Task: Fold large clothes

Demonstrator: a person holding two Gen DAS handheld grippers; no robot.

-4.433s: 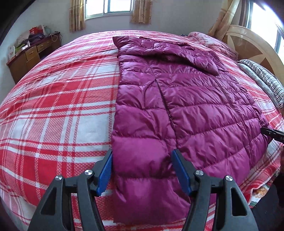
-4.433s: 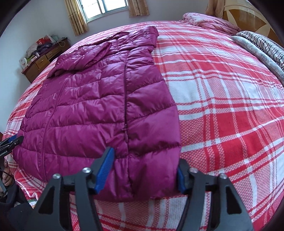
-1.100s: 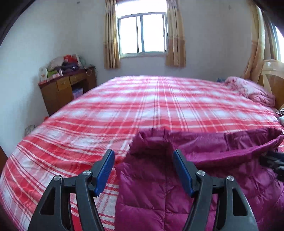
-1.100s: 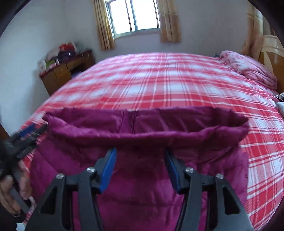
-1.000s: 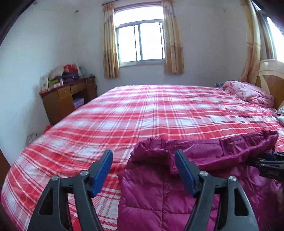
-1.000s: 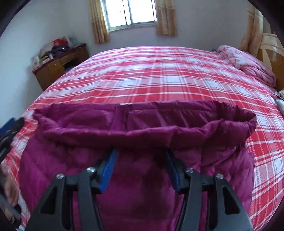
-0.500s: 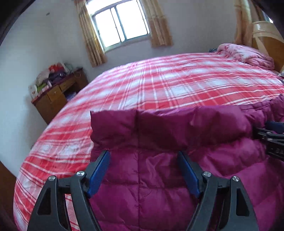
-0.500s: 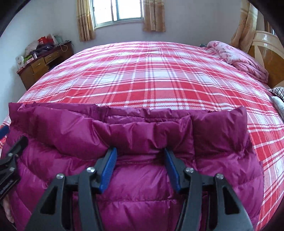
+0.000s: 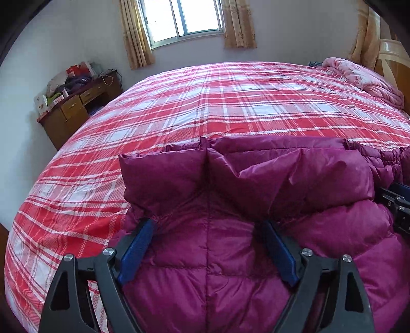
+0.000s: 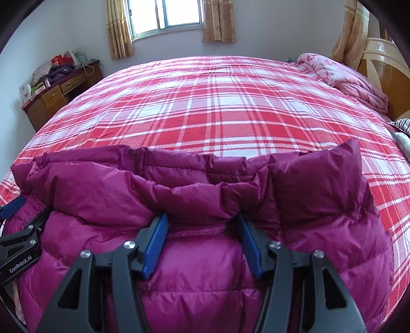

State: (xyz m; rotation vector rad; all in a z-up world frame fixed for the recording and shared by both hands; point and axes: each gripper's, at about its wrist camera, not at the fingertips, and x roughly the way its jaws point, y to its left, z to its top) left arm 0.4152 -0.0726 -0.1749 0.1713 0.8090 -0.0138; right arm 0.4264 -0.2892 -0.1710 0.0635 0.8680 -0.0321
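A magenta quilted down jacket lies folded over on itself at the near edge of the bed; it also shows in the right wrist view. My left gripper is open, its blue pads astride the jacket's left part under the folded-over flap. My right gripper is open too, its pads tucked under the flap near the jacket's middle. Each gripper shows at the edge of the other's view: the right one and the left one. The fingertips are partly hidden by the fabric.
The bed has a red and white plaid sheet. A pink quilt and a wooden headboard are at the far right. A wooden desk with clutter stands left. A curtained window is in the far wall.
The jacket's far end has been brought over onto its near part and laid down. Both grippers have lowered with it, and their views have tilted down toward the bed.
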